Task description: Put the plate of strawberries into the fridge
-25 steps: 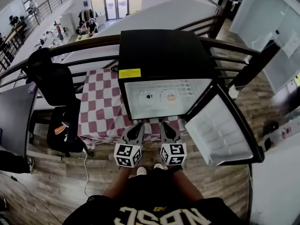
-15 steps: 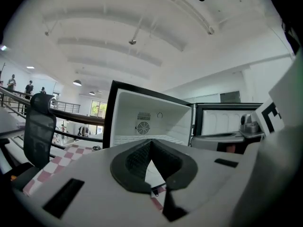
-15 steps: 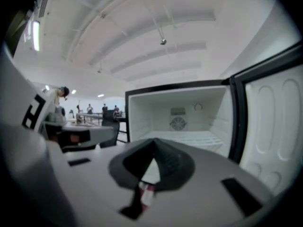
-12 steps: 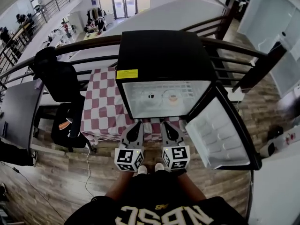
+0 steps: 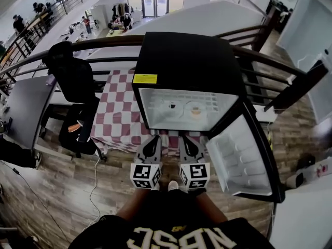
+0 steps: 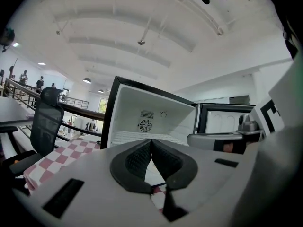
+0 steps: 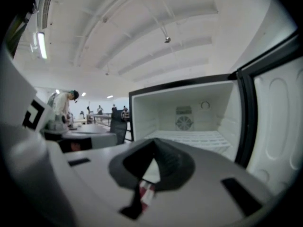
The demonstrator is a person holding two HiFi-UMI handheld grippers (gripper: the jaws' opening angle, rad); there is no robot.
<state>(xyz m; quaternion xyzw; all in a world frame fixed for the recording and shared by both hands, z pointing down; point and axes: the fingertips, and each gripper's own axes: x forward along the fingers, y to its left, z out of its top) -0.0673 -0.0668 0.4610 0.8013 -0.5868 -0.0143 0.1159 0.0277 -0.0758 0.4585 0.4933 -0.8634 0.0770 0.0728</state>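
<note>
A black mini fridge point(image 5: 181, 61) stands open on a red-and-white checked table point(image 5: 116, 113), its door point(image 5: 239, 154) swung out to the right. In the head view a round pale plate with something reddish on it point(image 5: 196, 109) lies inside on the white floor, right of the fan point(image 5: 171, 106). My left gripper point(image 5: 154, 139) and right gripper point(image 5: 182, 139) hang side by side just in front of the opening. Both are shut with nothing between the pads. The gripper views show the white interior point(image 6: 156, 122) point(image 7: 189, 122), and the jaws hide the front of the shelf.
A black office chair point(image 5: 72, 87) stands left of the table. A dark railing point(image 5: 104, 43) runs behind the fridge. A grey desk point(image 5: 23, 108) is at far left. The floor is wooden planks point(image 5: 78, 191). People sit far off beyond the railing.
Both grippers stay shut and side by side before the open fridge, lifted a little. The head view has shifted, so the fridge sits slightly further right.
</note>
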